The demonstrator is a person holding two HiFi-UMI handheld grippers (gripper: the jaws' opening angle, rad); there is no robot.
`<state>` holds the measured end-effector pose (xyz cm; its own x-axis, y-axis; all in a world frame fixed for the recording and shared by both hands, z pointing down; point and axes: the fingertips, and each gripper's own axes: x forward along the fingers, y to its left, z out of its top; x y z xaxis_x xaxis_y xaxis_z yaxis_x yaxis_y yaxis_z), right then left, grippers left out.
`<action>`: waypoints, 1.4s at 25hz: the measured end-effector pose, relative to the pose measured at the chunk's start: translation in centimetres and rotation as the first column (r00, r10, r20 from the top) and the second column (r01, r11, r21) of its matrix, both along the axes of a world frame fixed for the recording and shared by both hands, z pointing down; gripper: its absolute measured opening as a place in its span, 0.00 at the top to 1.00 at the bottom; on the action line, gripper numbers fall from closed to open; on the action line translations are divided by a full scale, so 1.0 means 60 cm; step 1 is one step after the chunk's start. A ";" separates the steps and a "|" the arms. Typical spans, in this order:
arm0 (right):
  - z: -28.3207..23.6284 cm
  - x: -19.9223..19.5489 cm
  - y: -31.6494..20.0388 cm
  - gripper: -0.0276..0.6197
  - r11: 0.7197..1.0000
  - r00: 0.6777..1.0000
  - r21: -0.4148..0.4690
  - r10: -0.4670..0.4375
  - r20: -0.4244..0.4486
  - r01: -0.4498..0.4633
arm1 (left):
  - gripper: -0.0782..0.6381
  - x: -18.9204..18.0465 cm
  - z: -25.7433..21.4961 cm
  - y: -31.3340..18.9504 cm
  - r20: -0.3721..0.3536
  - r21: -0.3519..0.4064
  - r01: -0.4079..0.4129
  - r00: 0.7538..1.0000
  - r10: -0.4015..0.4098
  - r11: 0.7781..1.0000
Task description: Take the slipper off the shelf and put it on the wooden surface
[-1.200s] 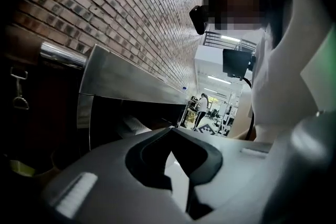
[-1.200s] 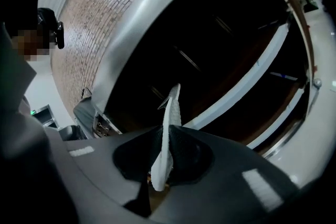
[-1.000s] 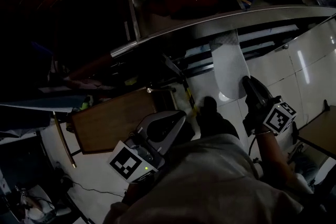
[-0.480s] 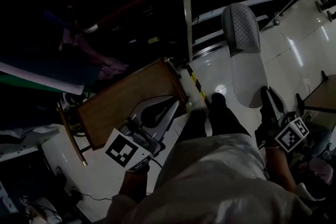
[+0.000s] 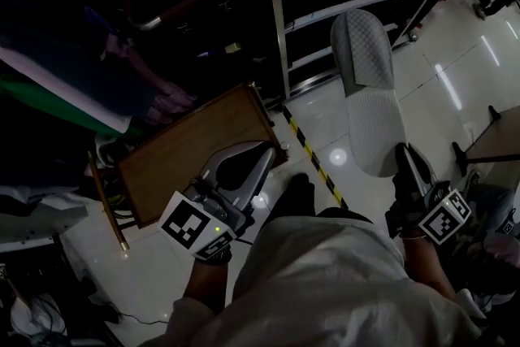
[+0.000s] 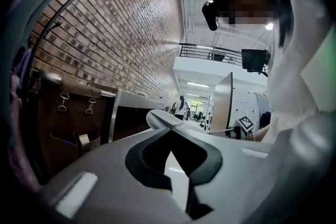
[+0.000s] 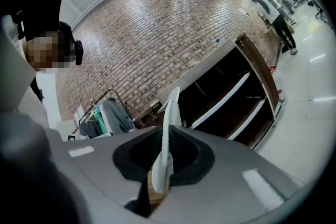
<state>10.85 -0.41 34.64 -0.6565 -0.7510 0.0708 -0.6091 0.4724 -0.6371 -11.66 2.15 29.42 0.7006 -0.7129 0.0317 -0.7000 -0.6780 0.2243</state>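
Note:
A pale grey slipper (image 5: pixel 370 93) hangs over the glossy floor, its toe pointing toward the dark metal shelf (image 5: pixel 276 20). My right gripper (image 5: pixel 404 158) is shut on its heel end. In the right gripper view the slipper (image 7: pixel 172 105) stands on edge, pinched between the jaws of the right gripper (image 7: pixel 167 136). The wooden surface (image 5: pixel 187 150), a brown board, lies at the left of the shelf's foot. My left gripper (image 5: pixel 262 154) hovers over the board's near right corner, shut and holding nothing. In the left gripper view, the left gripper (image 6: pixel 171 128) has its tips touching, with the slipper (image 6: pixel 160 117) beyond them.
Yellow-black tape (image 5: pixel 313 154) runs across the white floor from the shelf's post. Garments (image 5: pixel 81 93) hang at the left beside the board. The person's dark shoes (image 5: pixel 296 191) stand between the grippers. A brown bag (image 6: pixel 68 123) hangs by the brick wall.
The slipper has come away from the shelf rail, carried by the right gripper. The head view has swung, so the board and left gripper now sit nearer the middle.

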 end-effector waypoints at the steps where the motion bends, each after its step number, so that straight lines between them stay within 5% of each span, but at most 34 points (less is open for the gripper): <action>1: 0.000 0.006 0.018 0.90 1.000 1.000 0.007 -0.007 0.001 0.007 | 0.90 0.008 -0.008 0.013 0.002 0.012 0.008 1.000 -0.008 1.000; 4: 0.004 0.032 0.074 0.90 1.000 1.000 0.017 -0.017 0.021 0.017 | 0.90 0.047 -0.015 0.071 0.043 0.024 0.005 0.999 -0.006 1.000; 8: 0.022 0.053 0.129 0.90 0.997 0.998 0.036 -0.062 0.009 0.061 | 0.90 0.082 0.016 0.161 0.195 -0.026 0.024 0.981 -0.018 0.999; 15: 0.068 0.012 0.226 0.90 0.983 0.980 -0.027 -0.181 0.078 0.183 | 0.90 0.043 0.011 0.297 0.103 -0.070 0.202 0.976 -0.194 0.977; 20: 0.059 -0.041 0.242 0.90 0.963 0.962 -0.033 -0.262 0.081 0.266 | 0.90 0.010 -0.016 0.323 0.124 0.022 0.256 0.959 -0.256 0.967; 26: 0.074 -0.138 0.220 0.90 0.937 0.938 -0.086 -0.330 0.102 0.339 | 0.90 -0.084 0.002 0.332 0.132 0.021 0.330 0.935 -0.330 0.944; 33: 0.087 -0.341 0.176 0.90 0.911 0.918 -0.144 -0.363 0.159 0.385 | 0.90 -0.270 -0.016 0.348 0.138 0.035 0.389 0.910 -0.390 0.920; 35: 0.107 -0.416 0.171 0.90 0.882 0.897 -0.178 -0.411 0.161 0.436 | 0.90 -0.333 -0.028 0.351 0.116 0.059 0.407 0.904 -0.412 0.911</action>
<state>-14.11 9.87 41.03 -0.9214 -0.3763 0.0969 -0.2967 0.5201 -0.8009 -31.62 23.21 27.76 0.3387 -0.9382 0.0709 -0.9382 -0.3311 0.1008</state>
